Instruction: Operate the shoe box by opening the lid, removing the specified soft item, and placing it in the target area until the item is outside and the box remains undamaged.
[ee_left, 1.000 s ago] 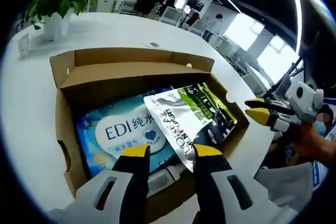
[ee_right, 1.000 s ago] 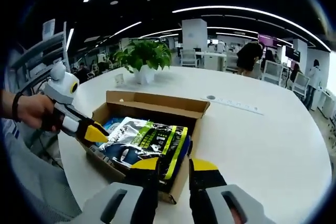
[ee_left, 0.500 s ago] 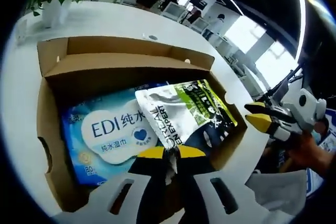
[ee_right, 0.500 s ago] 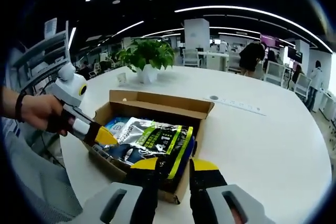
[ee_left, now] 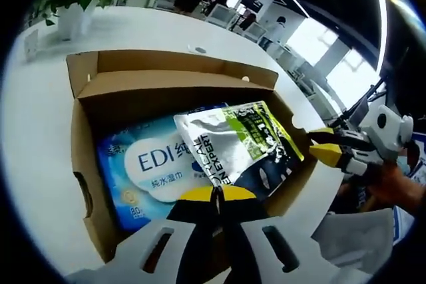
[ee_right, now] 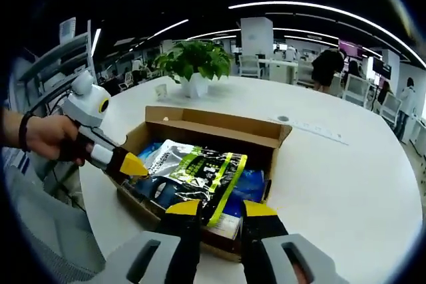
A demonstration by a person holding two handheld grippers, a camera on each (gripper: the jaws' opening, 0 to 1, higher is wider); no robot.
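The left gripper [ee_left: 214,194], apart a second ago, is now clamped on the silver pouch [ee_left: 234,147] inside the open shoe box [ee_left: 83,164]. The right gripper [ee_right: 220,208] is kept apart at the box's near edge.

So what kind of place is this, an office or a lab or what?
Most likely an open-plan office: long strip ceiling lights, rows of desks and chairs with people in the background, and a green potted plant in a white pot on the big round white table holding the open brown cardboard box.
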